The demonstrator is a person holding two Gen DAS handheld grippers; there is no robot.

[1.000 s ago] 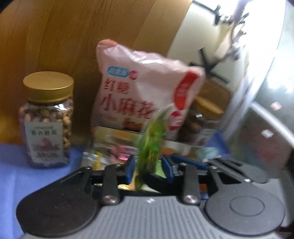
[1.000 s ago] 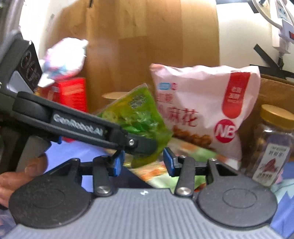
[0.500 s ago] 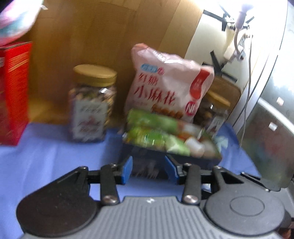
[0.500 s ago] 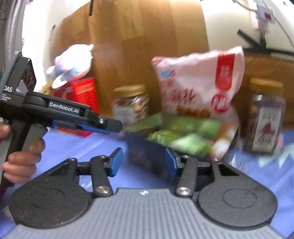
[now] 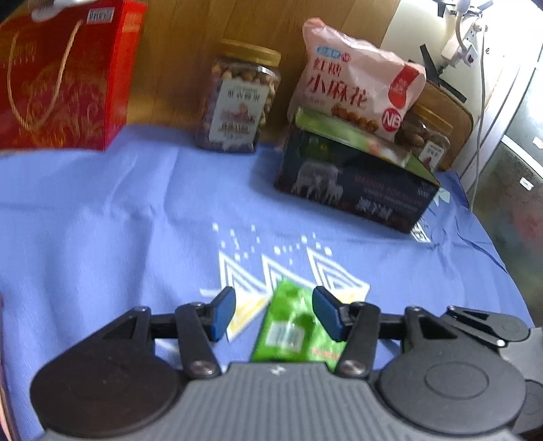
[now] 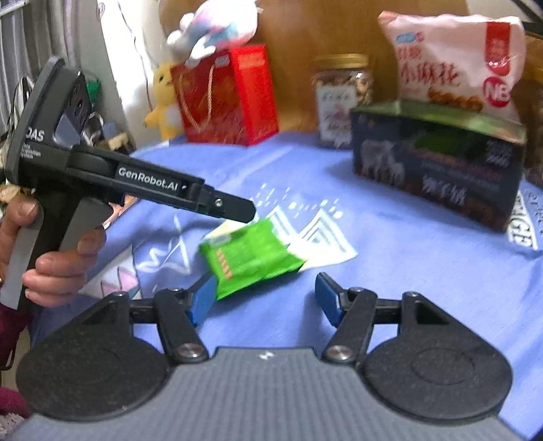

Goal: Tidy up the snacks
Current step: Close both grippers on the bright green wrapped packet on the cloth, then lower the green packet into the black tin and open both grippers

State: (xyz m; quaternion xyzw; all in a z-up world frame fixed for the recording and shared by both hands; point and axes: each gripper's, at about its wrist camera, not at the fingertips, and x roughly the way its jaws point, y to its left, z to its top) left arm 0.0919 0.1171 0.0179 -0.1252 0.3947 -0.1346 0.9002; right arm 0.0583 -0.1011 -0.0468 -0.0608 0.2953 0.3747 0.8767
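We are holding our left gripper (image 5: 274, 313) low and level, its blue-padded jaws spread wide and gripping nothing. Our left hand (image 6: 51, 257) is wrapping its handle. Our right gripper (image 6: 266, 298) is hovering alongside, jaws likewise parted.

Blue printed tablecloth (image 5: 101, 220) — plush toys (image 6: 210, 27) beyond its far corner.
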